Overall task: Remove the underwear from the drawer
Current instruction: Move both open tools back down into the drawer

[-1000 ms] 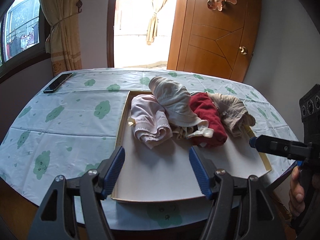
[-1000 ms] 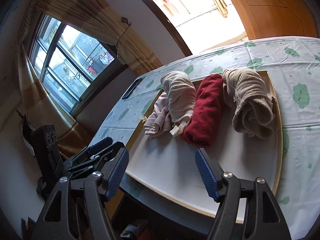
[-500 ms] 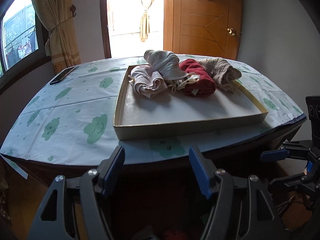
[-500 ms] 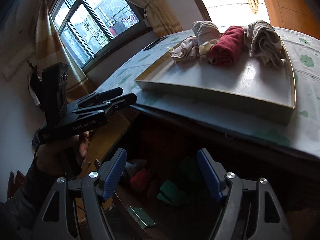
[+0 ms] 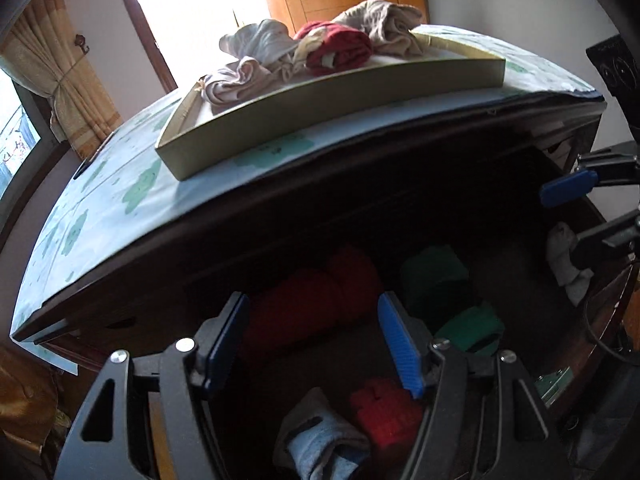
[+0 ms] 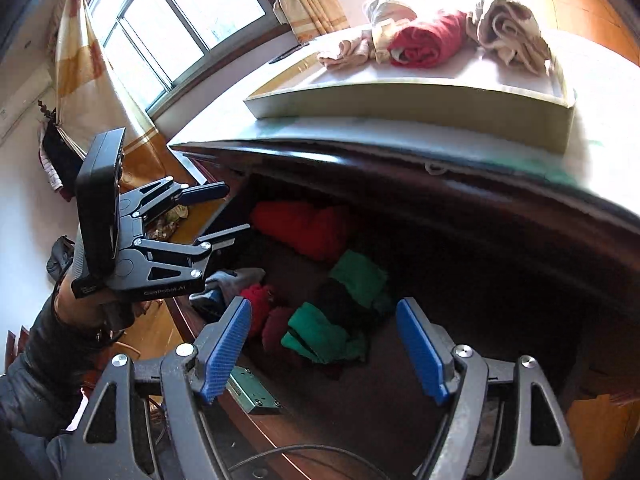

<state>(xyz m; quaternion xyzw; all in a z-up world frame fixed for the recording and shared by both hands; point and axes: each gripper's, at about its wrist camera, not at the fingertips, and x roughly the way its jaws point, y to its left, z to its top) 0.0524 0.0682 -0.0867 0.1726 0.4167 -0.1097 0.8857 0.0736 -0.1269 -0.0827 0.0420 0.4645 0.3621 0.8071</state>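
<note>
An open dark wooden drawer [image 6: 392, 392] under the table edge holds several rolled garments: a large red roll [image 5: 312, 304], two green pieces [image 5: 436, 276] [image 6: 320, 332], a small red one [image 5: 384, 412] and a grey-blue one [image 5: 320, 440]. My left gripper [image 5: 316, 344] hangs open over the red roll, with nothing between its blue pads. The right gripper [image 6: 324, 344] is also open and empty, above the green piece. Each gripper shows in the other's view, the left gripper [image 6: 232, 210] at the drawer's left end, the right gripper [image 5: 576, 208] at its right end.
On the cloud-print tablecloth [image 5: 120, 184] above stands a shallow tray [image 6: 400, 100] with rolled pink, beige, red [image 6: 428, 40] and tan underwear. A metal lock plate [image 6: 256, 396] sits on the drawer front. A grey sock [image 5: 564, 256] lies at the drawer's right. A sleeved arm [image 6: 48, 344] holds the left gripper.
Both grippers dropped from above the tray to below the table edge and tilted down, so the open drawer and its clothes now fill both views. Both stay open and empty.
</note>
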